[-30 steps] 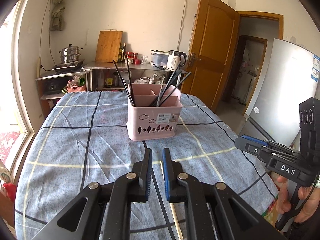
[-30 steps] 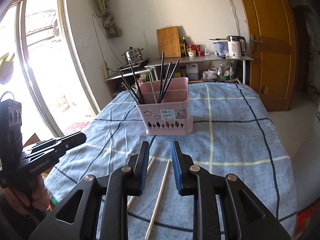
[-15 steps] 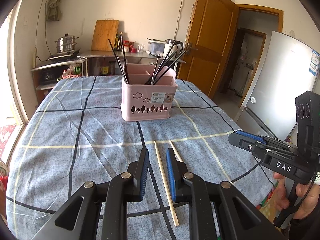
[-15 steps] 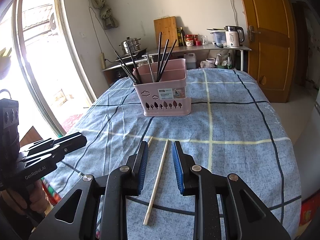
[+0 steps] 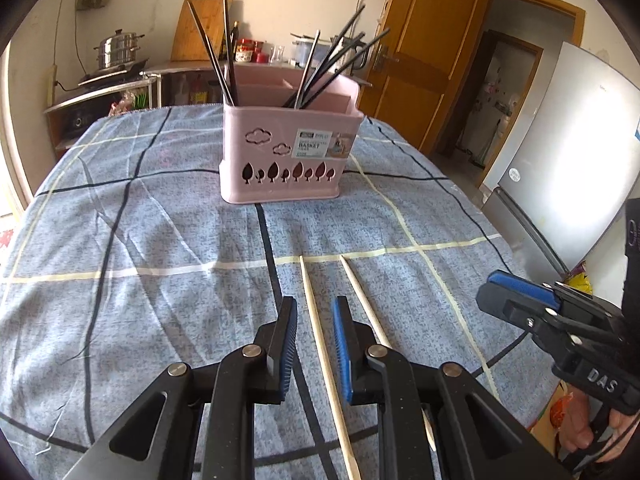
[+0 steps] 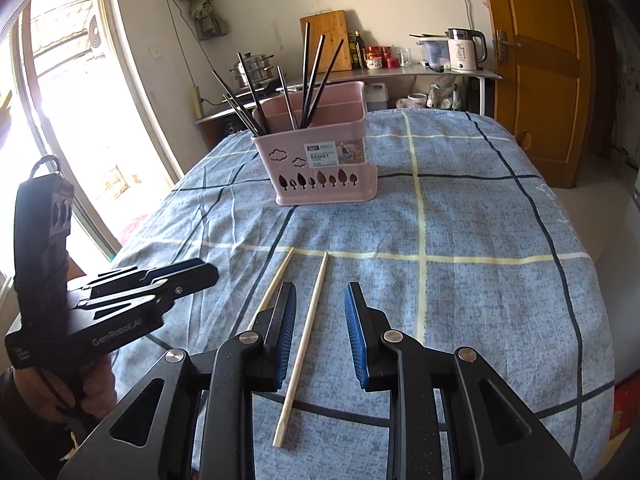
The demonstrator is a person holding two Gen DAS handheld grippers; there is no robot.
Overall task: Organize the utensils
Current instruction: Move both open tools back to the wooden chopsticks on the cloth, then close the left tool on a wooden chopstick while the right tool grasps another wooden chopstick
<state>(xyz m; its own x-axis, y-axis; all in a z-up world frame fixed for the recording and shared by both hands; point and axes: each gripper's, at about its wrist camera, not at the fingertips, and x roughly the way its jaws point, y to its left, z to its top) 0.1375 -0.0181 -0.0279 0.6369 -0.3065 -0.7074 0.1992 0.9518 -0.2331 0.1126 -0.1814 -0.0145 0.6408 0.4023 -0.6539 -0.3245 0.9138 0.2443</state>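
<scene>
Two pale wooden chopsticks lie side by side on the blue checked cloth. In the left wrist view the left chopstick point(image 5: 316, 320) shows in the narrow gap of my left gripper point(image 5: 314, 306), which is open and hovers above it. The other chopstick point(image 5: 360, 296) runs under its right finger. In the right wrist view my right gripper point(image 6: 320, 292) is open over the right chopstick point(image 6: 308, 328); the left chopstick point(image 6: 276, 280) passes behind its left finger. A pink basket point(image 5: 288, 168) point(image 6: 324, 176) farther back holds several black chopsticks point(image 5: 224, 52).
The right gripper point(image 5: 496, 284) shows at the table's right edge, and the left gripper point(image 6: 200, 272) at its left edge. A fridge point(image 5: 560, 152) and a wooden door point(image 6: 532, 60) stand to the right. A counter with a kettle point(image 6: 464, 50) is behind, and a window point(image 6: 72, 100) is on the left.
Both grippers have come down and forward toward the table. The two wooden chopsticks have come into view and now line up with the gaps between the fingers. The basket looks nearer.
</scene>
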